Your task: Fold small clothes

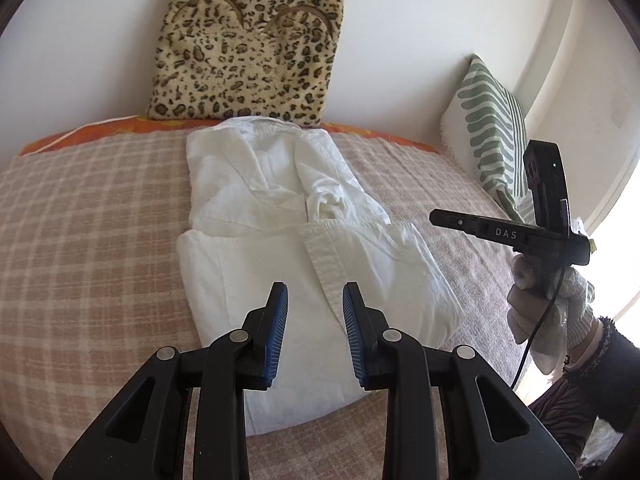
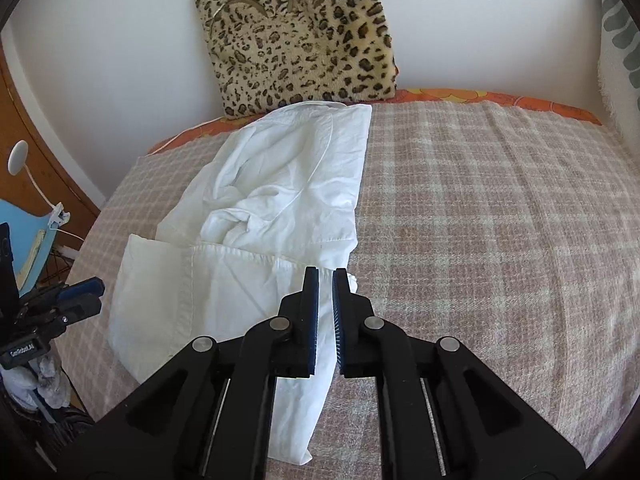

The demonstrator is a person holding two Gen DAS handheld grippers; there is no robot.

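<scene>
Your left gripper (image 1: 315, 294) hangs over the near half of the white garment (image 1: 288, 240), jaws partly apart, nothing between the pads. No grip there.

Your right gripper (image 2: 325, 280): jaws nearly closed, a thin gap showing between the blue pads (image 2: 313, 312). No cloth pinched that you can make out; the garment's right edge sits just behind the tips, so contact is hard to rule out. Treat it as clenched and empty.

Garment lies on the checked blanket (image 2: 480, 208), left of the bed's middle as the right wrist view shows it. Long axis runs from the near edge of the bed toward the far edge, where the top end almost meets the leopard cushion (image 1: 248, 48) against the wall. Near half already lies doubled over, with a seamed hem crossing the middle; far half is rumpled, with a bunched knot of cloth at centre.

Judgement: the next fold likely brings the far end toward you, or the near end away, along that long axis. Left gripper sits squarely over the garment; right is off its right edge. Both must reach forward to the far corners. Striped cushion (image 1: 492, 132) at the bed's right side is well clear.
</scene>
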